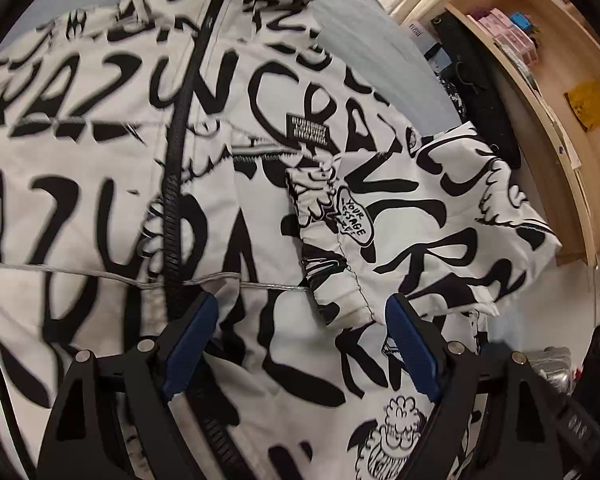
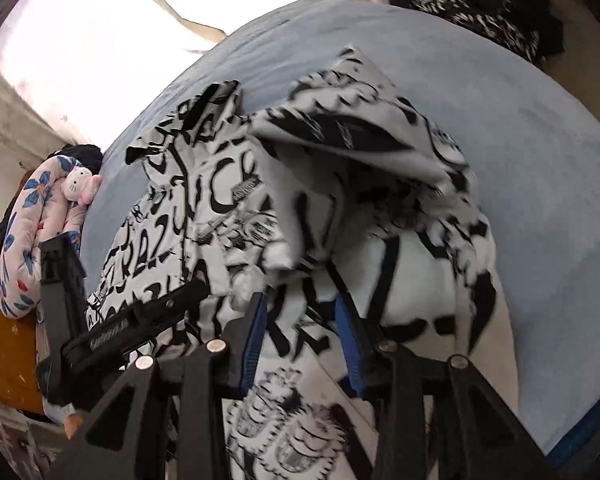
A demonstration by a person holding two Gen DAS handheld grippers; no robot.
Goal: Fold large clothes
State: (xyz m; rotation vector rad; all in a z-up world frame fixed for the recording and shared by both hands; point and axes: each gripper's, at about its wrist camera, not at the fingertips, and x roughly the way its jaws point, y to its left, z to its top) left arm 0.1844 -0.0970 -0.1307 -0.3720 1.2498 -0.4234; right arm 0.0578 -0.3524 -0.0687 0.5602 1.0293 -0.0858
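blue bed (image 2: 500,128): graffiti-print jacket (image 1: 112,168) spread; left tongs (image 1: 300,320) wide apart.

Both wrist cameras look steeply down past their own claw fingers, close over the printed jacket (image 1: 260,160) on the bed (image 2: 500,140). The left sees shelves (image 1: 540,60) beyond, the right a bright window (image 2: 80,40); they share the jacket.

White jacket (image 1: 112,168) with black graffiti lettering and a black front zipper (image 1: 176,200), spread rumpled on the blue bed below and ahead of both grippers, one sleeve (image 1: 452,216) folded across beyond the left gripper.
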